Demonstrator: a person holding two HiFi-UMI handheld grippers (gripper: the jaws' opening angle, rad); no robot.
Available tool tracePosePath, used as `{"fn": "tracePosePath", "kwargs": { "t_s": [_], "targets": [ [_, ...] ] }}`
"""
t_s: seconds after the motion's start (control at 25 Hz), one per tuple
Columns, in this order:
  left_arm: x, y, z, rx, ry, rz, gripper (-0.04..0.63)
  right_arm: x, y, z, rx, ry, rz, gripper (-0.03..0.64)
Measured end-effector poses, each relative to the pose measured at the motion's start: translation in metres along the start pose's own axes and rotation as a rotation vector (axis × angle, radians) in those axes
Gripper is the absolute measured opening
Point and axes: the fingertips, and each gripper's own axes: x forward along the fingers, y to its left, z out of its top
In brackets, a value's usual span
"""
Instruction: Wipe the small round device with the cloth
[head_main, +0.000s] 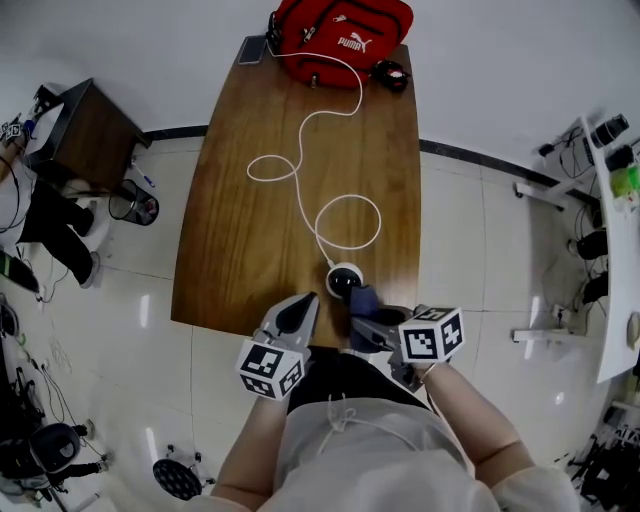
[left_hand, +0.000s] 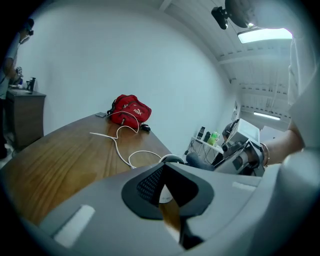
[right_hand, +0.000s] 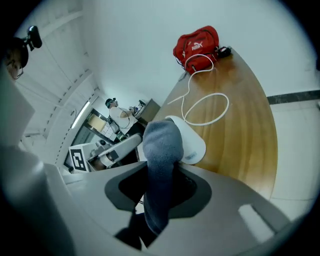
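The small round white device (head_main: 343, 280) with a dark top sits near the front edge of the wooden table (head_main: 250, 230), on the end of a white cable (head_main: 300, 165). My right gripper (head_main: 366, 322) is shut on a blue-grey cloth (head_main: 362, 301), whose bunched end lies against the device's right side. In the right gripper view the cloth (right_hand: 160, 150) stands up from the jaws and covers part of the device (right_hand: 194, 145). Just left of the device, my left gripper (head_main: 299, 314) is shut and holds nothing. The left gripper view shows the device (left_hand: 172, 159) beyond its closed tips.
A red bag (head_main: 340, 35) lies at the table's far end, with a phone (head_main: 252, 49) to its left and a small dark object (head_main: 390, 75) to its right. A dark side cabinet (head_main: 85, 130) stands at the left, a white shelf (head_main: 615, 250) at the right.
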Motion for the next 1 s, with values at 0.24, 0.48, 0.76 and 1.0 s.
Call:
{"fn": "tracePosePath", "kwargs": {
  "t_s": [0.24, 0.48, 0.76, 1.0],
  "targets": [
    [-0.004, 0.003, -0.001, 0.001, 0.010, -0.002, 0.006, -0.015, 0.051, 0.063, -0.383, -0.126, -0.069, 0.114],
    [-0.011, 0.004, -0.005, -0.010, 0.015, 0.005, 0.006, 0.025, 0.067, 0.097, -0.626, -0.129, -0.118, 0.112],
    [-0.014, 0.009, -0.009, -0.035, 0.015, -0.002, 0.006, 0.034, 0.035, 0.112, -0.566, -0.168, -0.182, 0.114],
    [-0.009, 0.009, -0.012, -0.046, 0.030, -0.020, 0.006, 0.003, -0.018, 0.121, -0.399, -0.195, -0.271, 0.115]
  ]
}}
